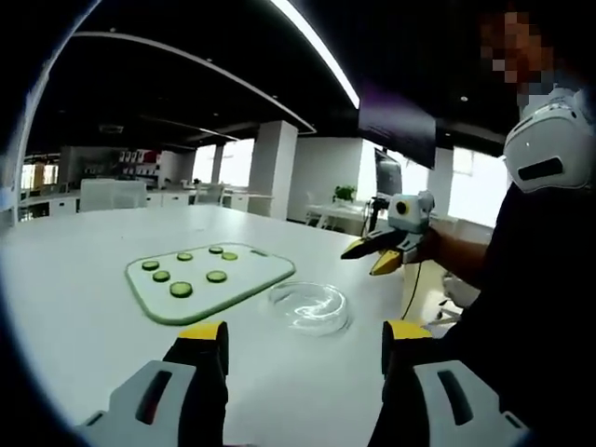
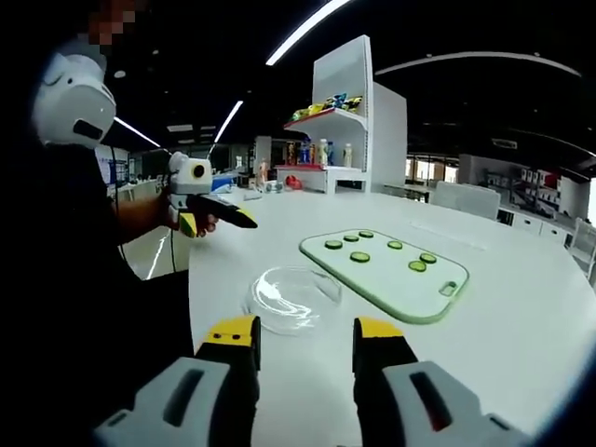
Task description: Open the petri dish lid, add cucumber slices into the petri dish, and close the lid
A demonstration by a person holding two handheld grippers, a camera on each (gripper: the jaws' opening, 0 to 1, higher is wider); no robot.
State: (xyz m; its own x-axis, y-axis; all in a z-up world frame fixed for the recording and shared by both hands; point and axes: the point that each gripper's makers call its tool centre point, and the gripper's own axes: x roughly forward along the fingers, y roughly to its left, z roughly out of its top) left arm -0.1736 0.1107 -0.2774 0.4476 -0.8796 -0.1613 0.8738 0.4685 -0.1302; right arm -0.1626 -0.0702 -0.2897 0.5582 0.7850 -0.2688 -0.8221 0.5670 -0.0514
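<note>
A clear petri dish (image 1: 307, 305) (image 2: 291, 298) with its lid on sits on the white table, just ahead of both grippers. Beyond it lies a pale green cutting board (image 1: 244, 279) (image 2: 438, 296) carrying several cucumber slices (image 1: 181, 290) (image 2: 359, 257). My left gripper (image 1: 305, 335) stands open, empty, short of the dish; in the right gripper view it appears at the left (image 2: 223, 219), held in a hand. My right gripper (image 2: 305, 333) is also open and empty, near the dish; in the left gripper view it hovers right of the dish (image 1: 365, 259).
The round white table (image 1: 84, 307) (image 2: 521, 354) drops off at its edge near the person in dark clothes (image 1: 540, 307) (image 2: 65, 279). A white shelf unit with colourful bottles (image 2: 326, 149) stands behind. A white column (image 1: 272, 168) and desks stand further off.
</note>
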